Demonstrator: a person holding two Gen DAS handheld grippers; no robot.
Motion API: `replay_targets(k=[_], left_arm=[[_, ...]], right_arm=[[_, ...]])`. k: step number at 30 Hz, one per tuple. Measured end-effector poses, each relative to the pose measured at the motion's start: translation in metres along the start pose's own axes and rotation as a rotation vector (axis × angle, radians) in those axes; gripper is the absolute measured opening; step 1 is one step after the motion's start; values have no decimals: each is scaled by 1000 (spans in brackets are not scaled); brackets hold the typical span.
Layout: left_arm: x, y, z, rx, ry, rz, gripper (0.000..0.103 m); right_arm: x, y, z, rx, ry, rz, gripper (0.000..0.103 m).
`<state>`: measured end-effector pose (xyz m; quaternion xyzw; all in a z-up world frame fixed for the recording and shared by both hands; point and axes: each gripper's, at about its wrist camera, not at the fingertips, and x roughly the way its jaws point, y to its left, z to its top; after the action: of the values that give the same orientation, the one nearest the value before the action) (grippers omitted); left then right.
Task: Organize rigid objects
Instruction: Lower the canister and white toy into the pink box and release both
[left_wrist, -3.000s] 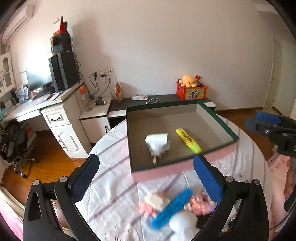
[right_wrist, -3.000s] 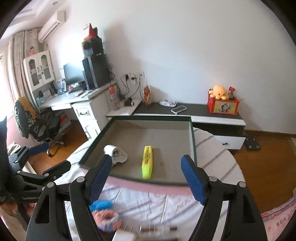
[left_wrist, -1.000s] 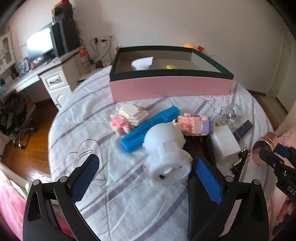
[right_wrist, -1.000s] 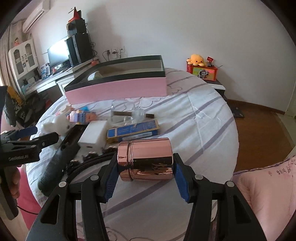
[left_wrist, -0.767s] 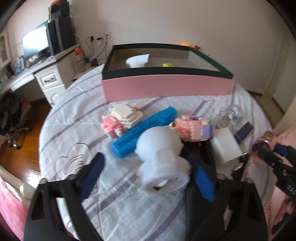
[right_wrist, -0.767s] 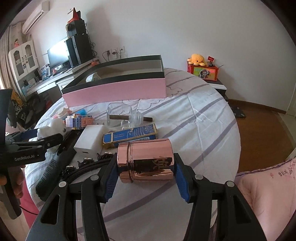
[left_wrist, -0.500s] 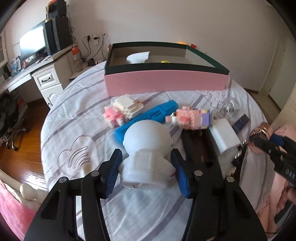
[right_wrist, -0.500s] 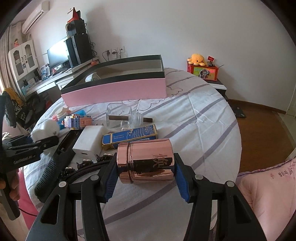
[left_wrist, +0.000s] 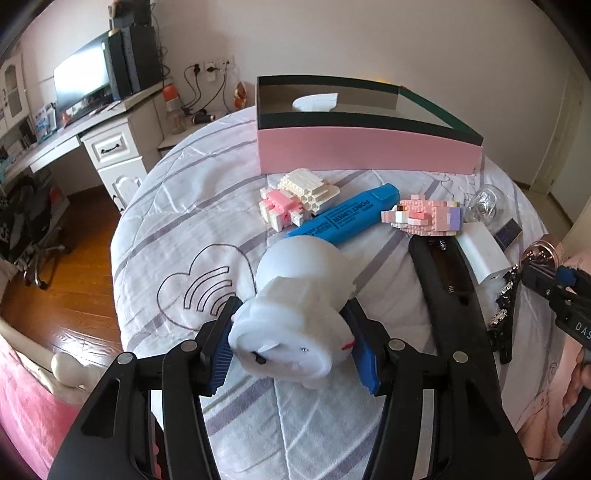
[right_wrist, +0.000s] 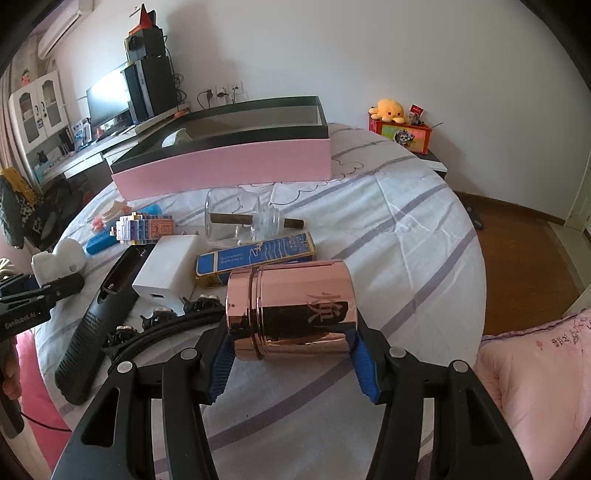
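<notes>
A round bench (left_wrist: 177, 206) draped in a quilted white cloth with lilac stripes fills a bedroom with wooden flooring. At its far side sits a shallow rectangular box (left_wrist: 369, 153), matte pink outside with a dark green rim. The left gripper (left_wrist: 291, 354) has just been closing and now clamps a smooth white plastic figure (left_wrist: 299, 299) with a rounded dome head between its ribbed blue pads. Beyond it lie a glossy blue highlighter (left_wrist: 347, 218) and two knobbly brick-built toys (left_wrist: 295, 199). The right gripper (right_wrist: 291, 360) pinches a mirror-bright rose-gold cylindrical tin (right_wrist: 291, 314), lying sideways, near a clear glass bottle (right_wrist: 240, 218), a flat blue carton (right_wrist: 255, 256) and a boxy white charger (right_wrist: 166, 267).
</notes>
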<state>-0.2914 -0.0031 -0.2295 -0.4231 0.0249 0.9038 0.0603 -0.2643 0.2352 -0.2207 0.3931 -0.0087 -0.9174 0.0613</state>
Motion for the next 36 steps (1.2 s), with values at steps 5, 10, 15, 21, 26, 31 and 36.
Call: replay_targets(k=[5,10,15,21,26,31,36], left_arm=[[-3,-1,0,20,-12,4,55],[-10,-2,-1,32,-26,16,54],[-20,0,3,24,-45,2,54],[-35,0,13,20,-88,3,54],[-45,-3,23,27,-121,4,54],[-52,-10,34,41,-147,6,54],[-59,-19,53,71,-180,4,55]], right_arm=[[-5,-3,2,8,-9,15,56],[-10,0,3,2,-19,29,55],[-17,6,7,-9,-36,36,56],[-30,13,17,-20,-68,43,56],[-37,18,29,-35,-97,50,56],[-40,25,43,-56,-117,57,56],[-39,31,60,-75,-139,68,56]])
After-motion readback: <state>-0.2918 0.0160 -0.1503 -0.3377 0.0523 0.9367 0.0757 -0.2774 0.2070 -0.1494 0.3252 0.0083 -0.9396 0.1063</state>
